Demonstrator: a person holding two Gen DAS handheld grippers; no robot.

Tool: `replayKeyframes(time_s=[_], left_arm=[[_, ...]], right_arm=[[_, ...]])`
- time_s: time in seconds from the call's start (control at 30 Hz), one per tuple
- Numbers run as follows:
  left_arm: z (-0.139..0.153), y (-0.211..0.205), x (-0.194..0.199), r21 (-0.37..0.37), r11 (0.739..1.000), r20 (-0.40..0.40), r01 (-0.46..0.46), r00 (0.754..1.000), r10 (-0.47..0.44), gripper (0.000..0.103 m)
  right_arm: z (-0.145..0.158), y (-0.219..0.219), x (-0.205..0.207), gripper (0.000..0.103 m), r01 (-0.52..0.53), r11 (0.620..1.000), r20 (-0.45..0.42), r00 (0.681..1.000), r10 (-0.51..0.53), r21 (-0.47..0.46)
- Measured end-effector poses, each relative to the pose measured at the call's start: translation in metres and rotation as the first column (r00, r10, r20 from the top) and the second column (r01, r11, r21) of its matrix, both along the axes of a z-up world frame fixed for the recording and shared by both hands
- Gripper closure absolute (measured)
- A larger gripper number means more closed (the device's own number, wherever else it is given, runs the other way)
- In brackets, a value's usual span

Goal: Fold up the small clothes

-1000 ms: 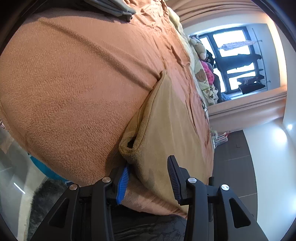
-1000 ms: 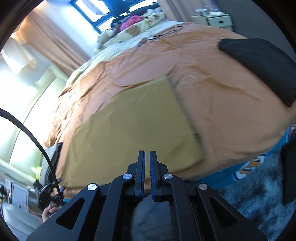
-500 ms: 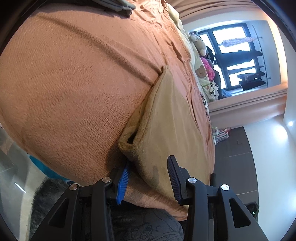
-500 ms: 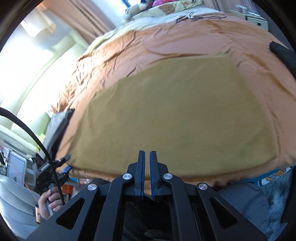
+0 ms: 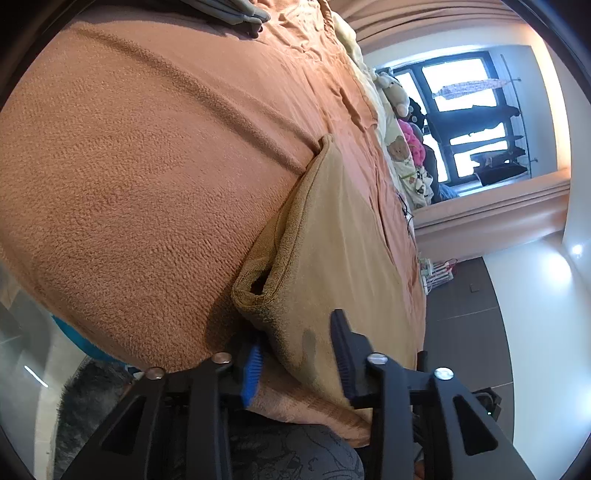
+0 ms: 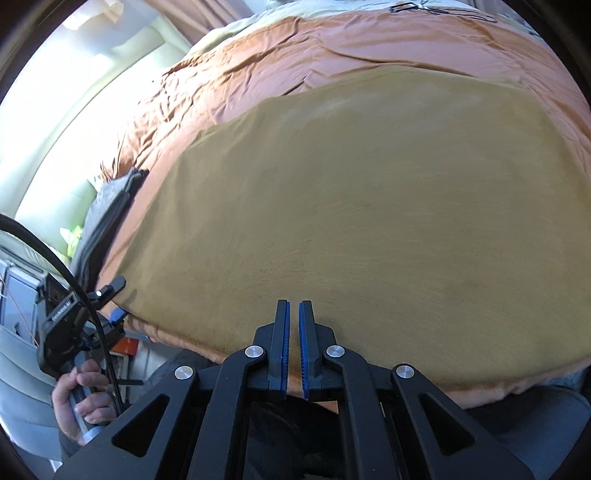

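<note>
A tan cloth (image 6: 369, 206) lies flat on the orange blanket (image 5: 147, 184) of a bed, near its front edge. One folded corner of the tan cloth (image 5: 295, 314) sits between the fingers of my left gripper (image 5: 295, 354). Its jaws are closing on that corner, one finger under the fold and one over it, and the pads do not clearly press. My right gripper (image 6: 291, 306) is shut with nothing in it and hovers just above the cloth's near edge. In the right wrist view a hand (image 6: 81, 398) holds the left gripper (image 6: 116, 301) at the cloth's left corner.
A folded grey garment (image 5: 229, 11) lies further along the blanket, also seen in the right wrist view (image 6: 107, 218). Stuffed toys and pillows (image 5: 399, 147) pile at the bed's head by a window. A grey shaggy rug (image 5: 85, 398) and dark floor (image 5: 465, 302) lie below the bed edge.
My right gripper has come lower and closer to the cloth's near edge, swinging left. The left gripper's jaws have narrowed a little around the corner; that hand has stayed put.
</note>
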State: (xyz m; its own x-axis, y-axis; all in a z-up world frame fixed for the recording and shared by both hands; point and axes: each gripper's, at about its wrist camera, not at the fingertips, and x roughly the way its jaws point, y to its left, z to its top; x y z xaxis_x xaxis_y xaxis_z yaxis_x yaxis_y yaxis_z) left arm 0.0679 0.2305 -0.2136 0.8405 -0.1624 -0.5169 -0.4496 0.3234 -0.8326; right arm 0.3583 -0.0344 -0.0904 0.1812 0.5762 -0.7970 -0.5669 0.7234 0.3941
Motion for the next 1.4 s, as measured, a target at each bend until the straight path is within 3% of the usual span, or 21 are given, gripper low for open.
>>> replayKeyframes(time_s=[0.2, 0.73, 1.07, 1.4], left_arm=[[0.001, 0.001, -0.004, -0.014, 1.000, 0.026, -0.008, 1.000, 0.008, 0.093], [0.010, 0.008, -0.009, -0.034, 0.999, 0.064, -0.033, 0.997, 0.035, 0.097], [0.015, 0.014, -0.003, -0.059, 0.997, 0.060, -0.048, 0.997, 0.052, 0.098], [0.008, 0.019, 0.002, -0.080, 0.995, 0.011, -0.066, 0.998, 0.067, 0.098]], right_arm=[[-0.015, 0.005, -0.001, 0.101, -0.026, 0.999, -0.021, 0.999, 0.025, -0.034], [0.002, 0.026, 0.008, 0.101, -0.050, 0.998, 0.042, 0.998, 0.052, -0.047], [-0.019, 0.051, 0.048, 0.101, -0.020, 0.999, -0.026, 0.999, 0.019, -0.049], [-0.023, 0.085, 0.088, 0.101, 0.022, 0.997, -0.022, 0.999, -0.023, -0.067]])
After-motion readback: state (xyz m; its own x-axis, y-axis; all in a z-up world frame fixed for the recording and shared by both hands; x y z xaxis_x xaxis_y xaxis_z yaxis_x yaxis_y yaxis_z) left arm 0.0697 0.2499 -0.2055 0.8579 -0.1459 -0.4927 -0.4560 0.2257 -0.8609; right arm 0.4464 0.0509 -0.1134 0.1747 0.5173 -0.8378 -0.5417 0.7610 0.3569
